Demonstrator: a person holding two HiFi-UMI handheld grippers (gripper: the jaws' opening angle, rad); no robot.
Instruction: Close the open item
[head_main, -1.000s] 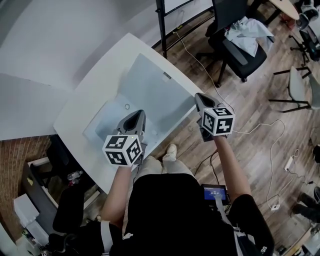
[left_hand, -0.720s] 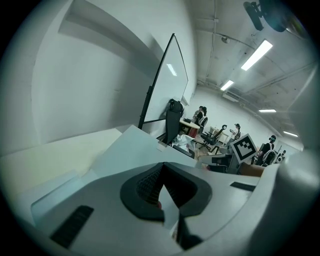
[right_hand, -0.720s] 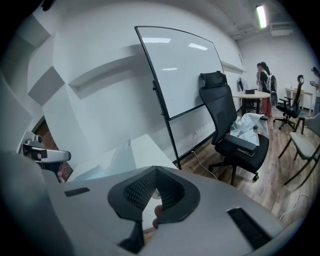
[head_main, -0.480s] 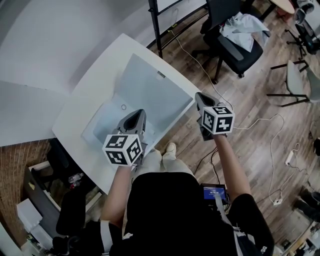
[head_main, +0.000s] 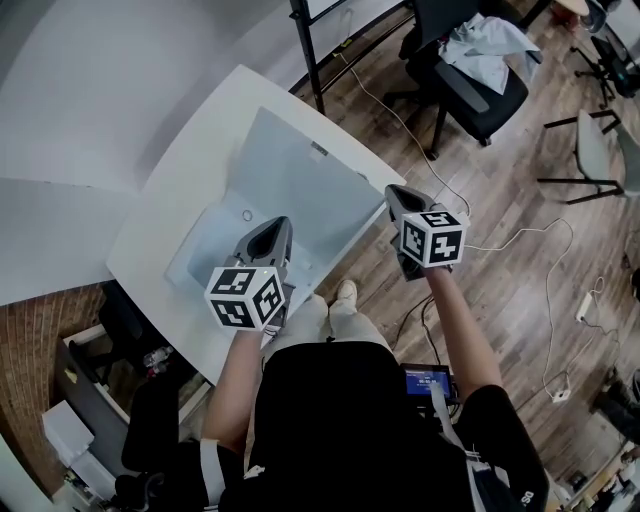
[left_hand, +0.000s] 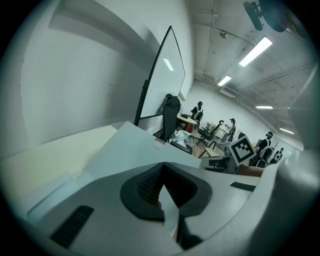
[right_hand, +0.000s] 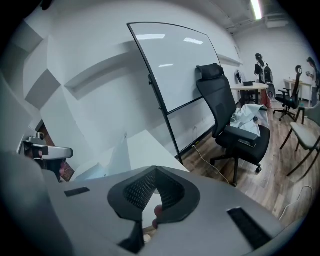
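Left claw (head_main: 274, 227), right claw (head_main: 396, 192) unmoved (shut, tilted down)

Head view: from above, steeply down on table (head_main: 190, 170) and floor (head_main: 520, 260). Gripper views: low, near table, facing whiteboard (right_hand: 175, 65). Shared: table, chair (head_main: 488, 100).

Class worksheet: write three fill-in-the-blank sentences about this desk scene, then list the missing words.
1. The pale blue open item lies on a ____ table.
2. The fingers of the left gripper and the right gripper are ____.
3. The office chair with a cloth on it is ____.
Missing words: white; shut; black.
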